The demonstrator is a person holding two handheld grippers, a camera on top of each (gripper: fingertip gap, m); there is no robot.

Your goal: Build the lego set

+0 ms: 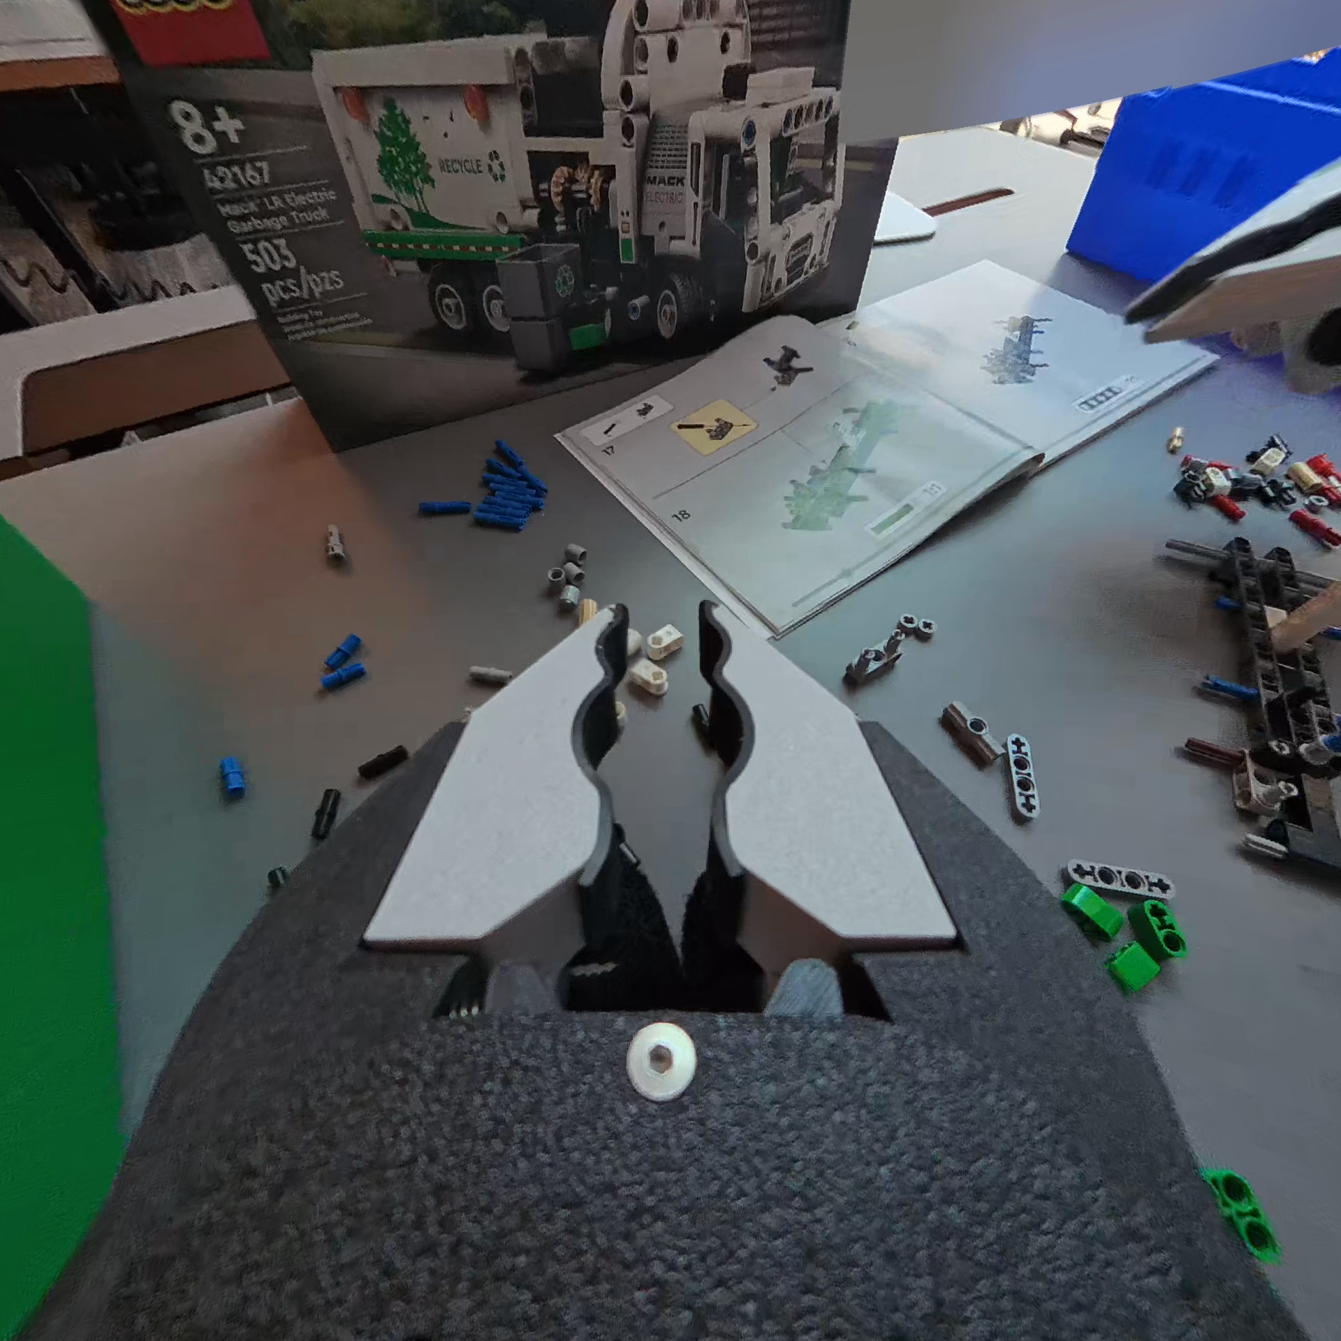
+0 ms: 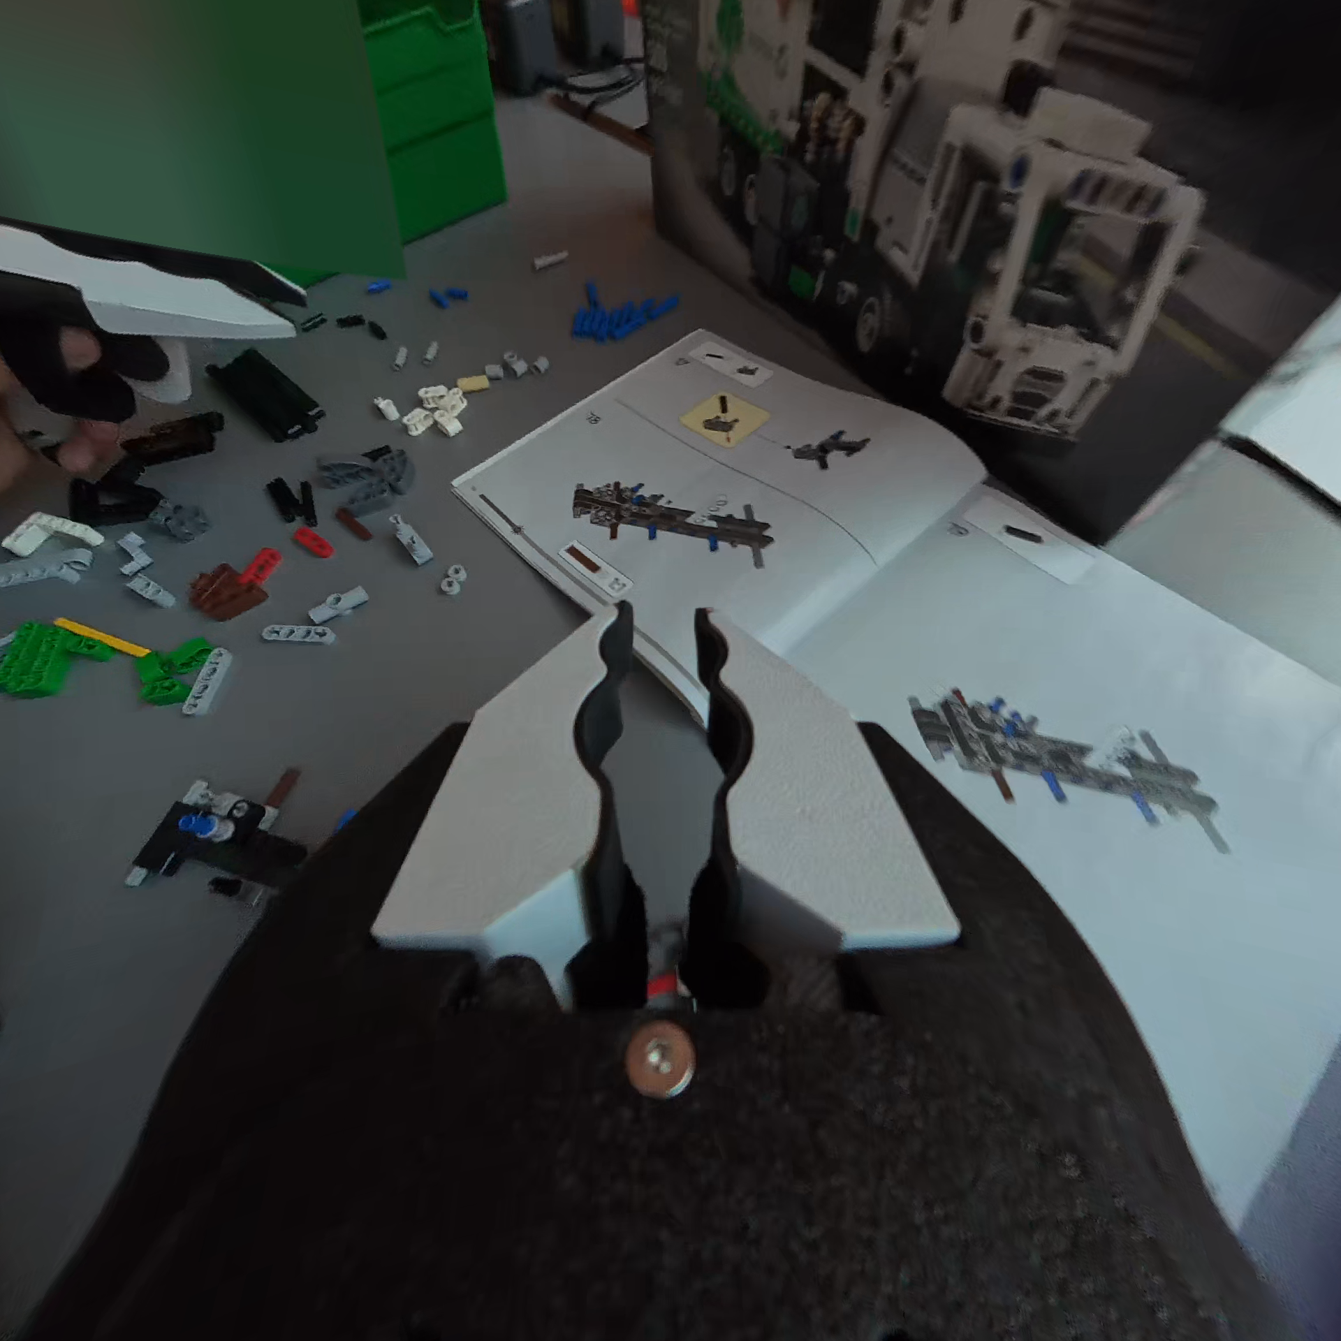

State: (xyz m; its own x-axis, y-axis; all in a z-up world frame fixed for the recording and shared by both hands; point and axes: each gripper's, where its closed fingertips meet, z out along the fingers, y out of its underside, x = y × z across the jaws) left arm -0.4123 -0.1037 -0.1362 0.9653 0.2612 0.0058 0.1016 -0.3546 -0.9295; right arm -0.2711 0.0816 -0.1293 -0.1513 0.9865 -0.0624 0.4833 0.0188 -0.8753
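My left gripper (image 1: 662,617) is open and empty, low over the grey table (image 1: 907,762), with small white connectors (image 1: 657,660) lying between its fingertips. It also shows in the right wrist view (image 2: 286,312), held by a gloved hand (image 2: 72,377). My right gripper (image 2: 663,613) is open above the near edge of the open instruction booklet (image 2: 726,472). A grey and red bit (image 2: 664,965) shows low in its gap; I cannot tell whether it is held. A dark chassis assembly (image 1: 1270,653) lies at the right. A small black sub-assembly (image 2: 210,834) lies left of my right gripper.
The set's box (image 1: 544,218) stands behind the booklet (image 1: 871,472). A pile of blue pins (image 1: 511,486), green beams (image 1: 1125,921) and red and black bits (image 1: 1262,479) are scattered about. A blue bin (image 1: 1197,167) stands far right, green bins (image 2: 435,109) far left. There is about 25 cm between the tips of the two grippers.
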